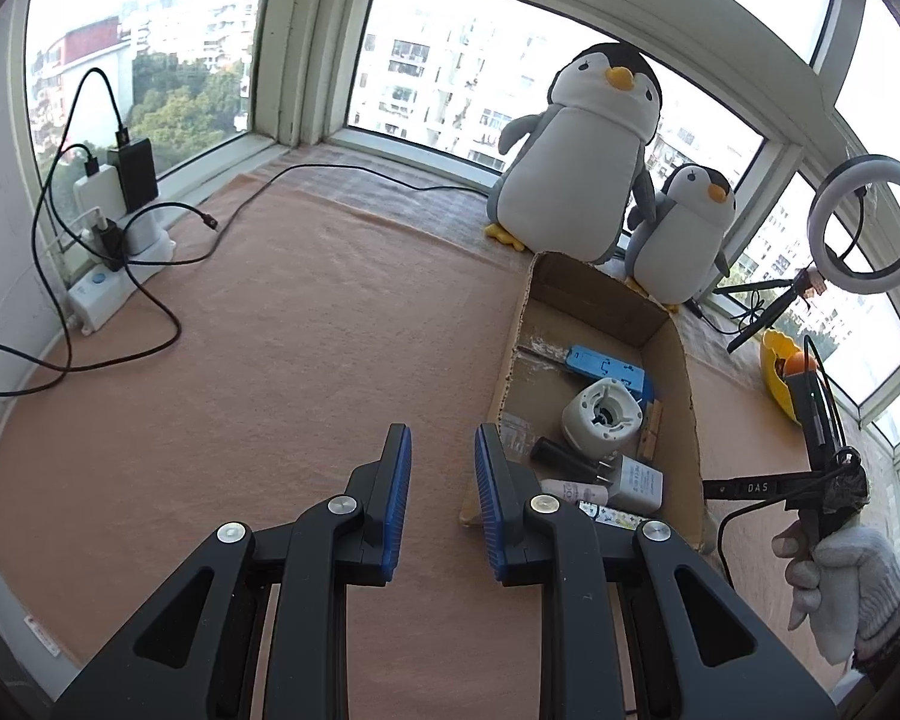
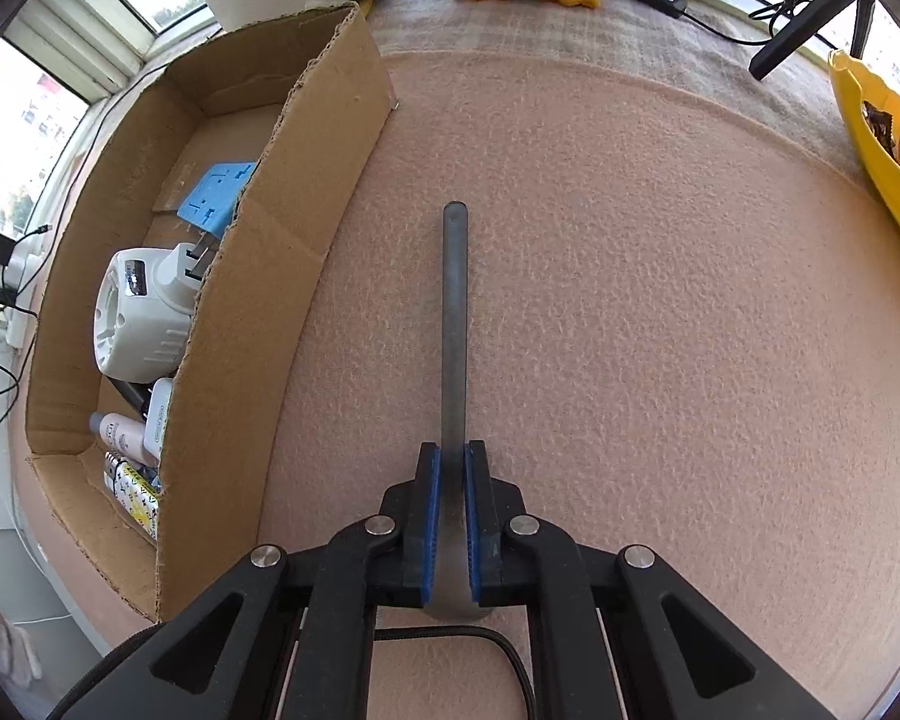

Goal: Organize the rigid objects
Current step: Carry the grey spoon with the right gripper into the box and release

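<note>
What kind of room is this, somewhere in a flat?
Most likely a bay-window ledge in a high-rise flat. Windows wrap around a ledge covered with a pink blanket, apartment blocks show outside, and two plush penguins sit beside a cardboard box of household odds and ends.

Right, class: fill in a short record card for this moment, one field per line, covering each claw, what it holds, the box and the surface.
left claw: open, empty, beside the box
right claw: shut on metal spoon, handle pointing forward
cardboard box: open-topped, left of the spoon
box contents: blue plastic piece, white round device, white plug adapter
surface: pink felt mat
</note>
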`<action>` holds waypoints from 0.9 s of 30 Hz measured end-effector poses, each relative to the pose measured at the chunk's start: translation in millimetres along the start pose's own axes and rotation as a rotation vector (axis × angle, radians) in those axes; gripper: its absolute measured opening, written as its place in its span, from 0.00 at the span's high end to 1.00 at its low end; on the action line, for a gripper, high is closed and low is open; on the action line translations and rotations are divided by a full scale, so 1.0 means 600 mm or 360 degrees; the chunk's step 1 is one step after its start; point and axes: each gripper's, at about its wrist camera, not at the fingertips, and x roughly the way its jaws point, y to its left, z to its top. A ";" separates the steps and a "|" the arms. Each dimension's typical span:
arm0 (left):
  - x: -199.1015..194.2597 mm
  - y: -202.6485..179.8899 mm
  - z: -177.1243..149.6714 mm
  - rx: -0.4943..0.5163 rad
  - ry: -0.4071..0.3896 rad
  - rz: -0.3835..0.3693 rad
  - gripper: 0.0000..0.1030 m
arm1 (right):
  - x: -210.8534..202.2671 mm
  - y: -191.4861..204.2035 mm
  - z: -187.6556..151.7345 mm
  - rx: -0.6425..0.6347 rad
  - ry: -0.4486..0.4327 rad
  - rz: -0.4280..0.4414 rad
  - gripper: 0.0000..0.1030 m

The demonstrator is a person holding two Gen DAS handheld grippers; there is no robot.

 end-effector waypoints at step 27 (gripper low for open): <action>0.113 -0.059 0.019 0.0153 0.0214 0.0041 0.80 | -0.169 -0.001 0.022 0.0016 -0.0391 0.0395 0.93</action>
